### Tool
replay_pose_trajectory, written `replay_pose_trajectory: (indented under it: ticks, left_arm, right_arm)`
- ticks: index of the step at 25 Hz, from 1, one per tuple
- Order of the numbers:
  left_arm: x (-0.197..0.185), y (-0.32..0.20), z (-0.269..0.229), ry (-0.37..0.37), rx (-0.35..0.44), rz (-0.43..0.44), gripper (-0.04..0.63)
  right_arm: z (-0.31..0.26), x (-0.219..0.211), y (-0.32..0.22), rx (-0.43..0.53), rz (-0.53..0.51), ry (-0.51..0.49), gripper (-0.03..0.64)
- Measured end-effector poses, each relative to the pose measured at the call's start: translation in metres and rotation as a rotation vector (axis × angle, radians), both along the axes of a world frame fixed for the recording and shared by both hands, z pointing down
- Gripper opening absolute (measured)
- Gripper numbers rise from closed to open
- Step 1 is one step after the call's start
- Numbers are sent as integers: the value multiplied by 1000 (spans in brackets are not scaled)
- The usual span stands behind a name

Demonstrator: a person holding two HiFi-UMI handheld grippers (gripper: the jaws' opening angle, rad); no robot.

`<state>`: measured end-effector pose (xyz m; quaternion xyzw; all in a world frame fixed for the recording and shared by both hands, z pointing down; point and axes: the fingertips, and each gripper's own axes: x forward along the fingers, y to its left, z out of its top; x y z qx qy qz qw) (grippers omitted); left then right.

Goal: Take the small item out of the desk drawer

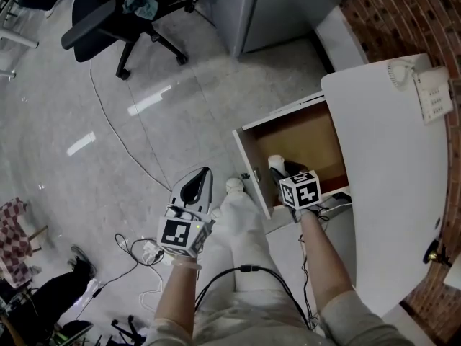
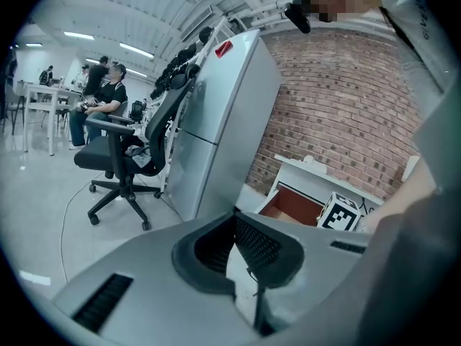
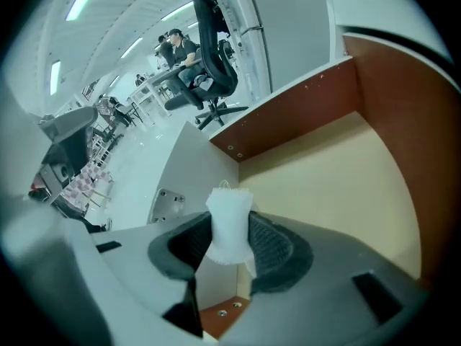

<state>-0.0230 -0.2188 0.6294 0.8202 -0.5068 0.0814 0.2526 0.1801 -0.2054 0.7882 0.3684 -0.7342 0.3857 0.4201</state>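
While the right gripper point(image 3: 230, 245) is pinching the small white pouch point(image 3: 228, 218) upright between its jaws, the open drawer point(image 3: 346, 186) is spreading its bare bottom ahead and right of them, its front panel point(image 3: 180, 164) rising just left. The left gripper point(image 2: 232, 222) is sitting closed and empty, facing open floor point(image 2: 43, 229).

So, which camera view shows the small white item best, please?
The right gripper view: the small white item sits mid-frame, pinched between the right hand-held gripper's jaws over the open drawer. The head view shows it only as a small white speck at that gripper's tip; the left gripper view does not show it.
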Motion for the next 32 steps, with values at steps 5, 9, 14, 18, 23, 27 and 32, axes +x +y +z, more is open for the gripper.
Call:
replay_pose_trajectory:
  ticks: [5, 9, 14, 18, 23, 27, 32]
  left_arm:
    - [-3, 11, -14, -2, 10, 12, -2]
    - [-4, 20, -23, -5, 19, 32, -2]
    - [-5, 25, -38, -4, 36, 45, -2]
    - [-6, 27, -53, -9, 55, 59, -2]
    - [-9, 32, -68, -18, 76, 73, -2]
    - [-13, 38, -78, -23, 85, 73, -2]
    - [-16, 44, -89, -16, 93, 63, -2]
  right_arm:
    - [-25, -2, 6, 66, 7, 11, 166]
    - [-47, -4, 11, 110, 14, -1, 166]
    - [-75, -3, 12, 168, 49, -13, 164]
    - [-97, -5, 13, 206, 60, -26, 164]
    - [-122, -7, 12, 253, 74, -40, 166]
    - [-139, -10, 14, 281, 78, -49, 164]
    - [-159, -11, 18, 315, 76, -54, 166]
